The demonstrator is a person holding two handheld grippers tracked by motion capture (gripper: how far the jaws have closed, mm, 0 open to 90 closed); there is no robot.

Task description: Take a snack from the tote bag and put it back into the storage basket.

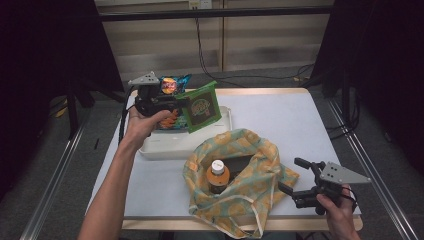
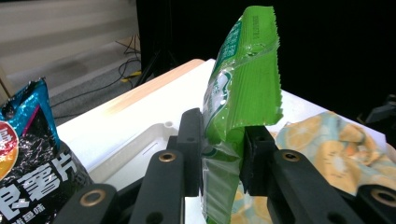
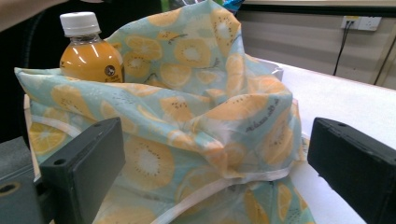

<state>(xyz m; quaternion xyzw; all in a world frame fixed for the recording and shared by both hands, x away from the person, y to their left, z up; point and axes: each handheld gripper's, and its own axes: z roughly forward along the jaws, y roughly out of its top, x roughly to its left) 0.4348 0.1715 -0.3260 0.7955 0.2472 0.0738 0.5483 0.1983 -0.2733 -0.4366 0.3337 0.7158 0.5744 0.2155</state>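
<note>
- High view shows the white surface [image 1: 280,120], widest thing in the scene, carrying everything else.
- Next in size, a fruit-print cloth bag [image 1: 250,175] lies slumped at the near middle of the surface, its mouth open upward; an orange juice bottle [image 1: 218,175] stands upright inside it.
- Behind the bag, towards the far left, sits a white tray [image 1: 165,147]; a dark chip packet [image 1: 172,85] stands at its far end.
- Held above the tray's right part, the green snack pouch [image 1: 202,106] is clear of the surface, its long axis roughly upright and tilted.
- Left tongs [image 2: 219,154] are narrowed onto the pouch, pads pressing its lower part from both sides, as the left gripper view shows.
- Right tongs [image 1: 294,175] stand wide and hold nothing, just beside the bag's right edge; in the right gripper view the cloth lies directly ahead between the jaws.
- Judged from this, the bag's mouth lies nearer to the person and to the right of the held pouch, so the left hand is the one to carry it over and down, while the right is nearer for holding the cloth open.
</note>
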